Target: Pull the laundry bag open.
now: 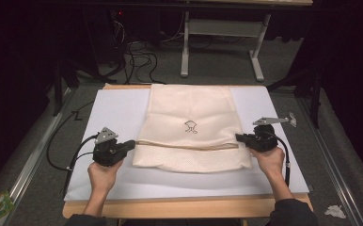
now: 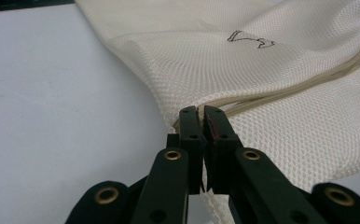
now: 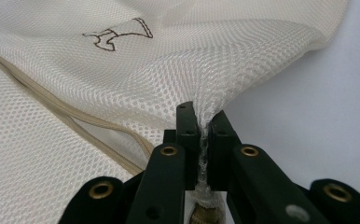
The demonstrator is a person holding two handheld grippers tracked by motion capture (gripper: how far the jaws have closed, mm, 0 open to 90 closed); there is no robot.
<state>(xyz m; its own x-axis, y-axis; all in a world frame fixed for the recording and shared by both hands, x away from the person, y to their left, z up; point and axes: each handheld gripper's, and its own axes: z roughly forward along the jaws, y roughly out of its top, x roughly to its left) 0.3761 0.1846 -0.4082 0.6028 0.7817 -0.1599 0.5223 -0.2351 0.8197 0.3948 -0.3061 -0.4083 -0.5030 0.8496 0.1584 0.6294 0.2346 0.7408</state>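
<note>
- High view: a cream mesh bag (image 1: 191,127) lies flat on the white sheet (image 1: 118,113) covering the bench (image 1: 179,208). Its embroidered logo (image 1: 191,126) sits mid-bag, a good landmark. The left gripper (image 1: 131,144) bites the bag edge left of and nearer than the logo, and the right gripper (image 1: 239,138) bites the opposite edge; I judge this symmetric hold is for folding evenly.
- Left gripper view: the jaws are clenched on the mesh edge by the zipper seam (image 2: 280,91), below the logo, so the layer lifts cleanly.
- Right gripper view: the jaws are clamped on bunched mesh, right of the logo (image 3: 117,35).
</note>
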